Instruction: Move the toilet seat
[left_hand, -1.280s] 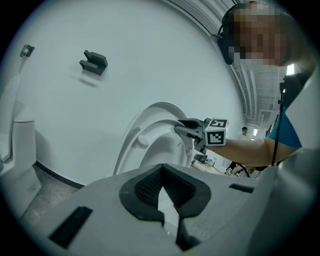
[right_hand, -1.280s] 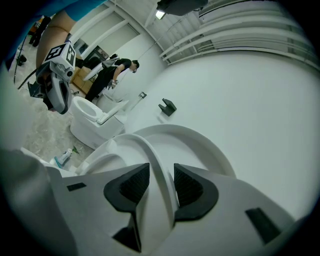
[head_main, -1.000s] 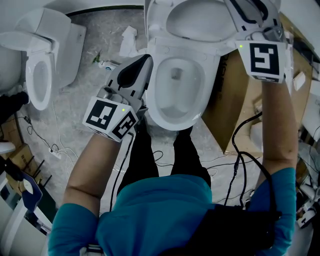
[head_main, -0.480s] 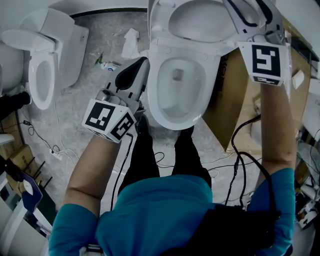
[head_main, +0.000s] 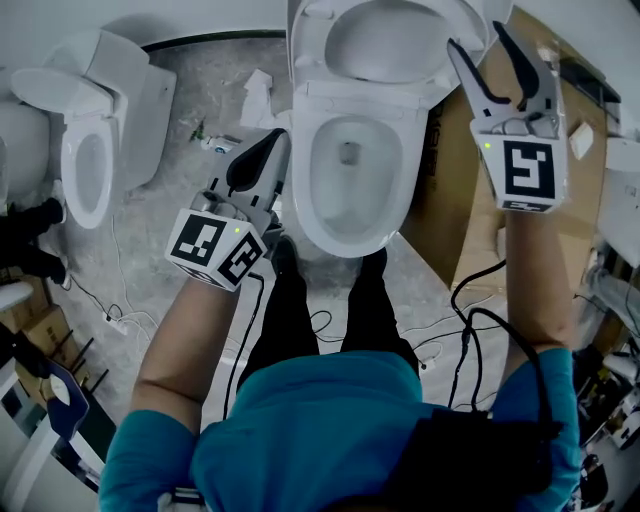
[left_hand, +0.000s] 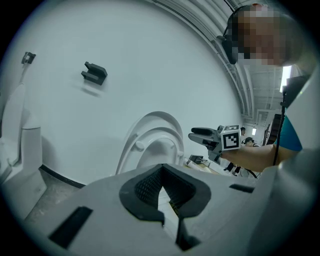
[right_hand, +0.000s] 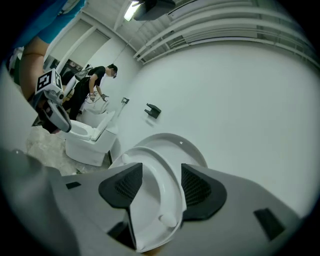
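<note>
Leaning upright, the toilet seat (head_main: 312, 45) is cropped above

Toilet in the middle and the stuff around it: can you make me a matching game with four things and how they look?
Things:
1. toilet seat
2. left hand-held gripper
3. right hand-held gripper
4. cardboard

How they look:
A. jaws apart
B. brown, lying to the right of the bowl
C. white, raised up behind the bowl
D. jaws together

Pairs: 1-C, 2-D, 3-A, 4-B.

The right hand-held gripper's jaws have just been opening. The seat's rim shows in the gap, but the pads do not press on it.
</note>
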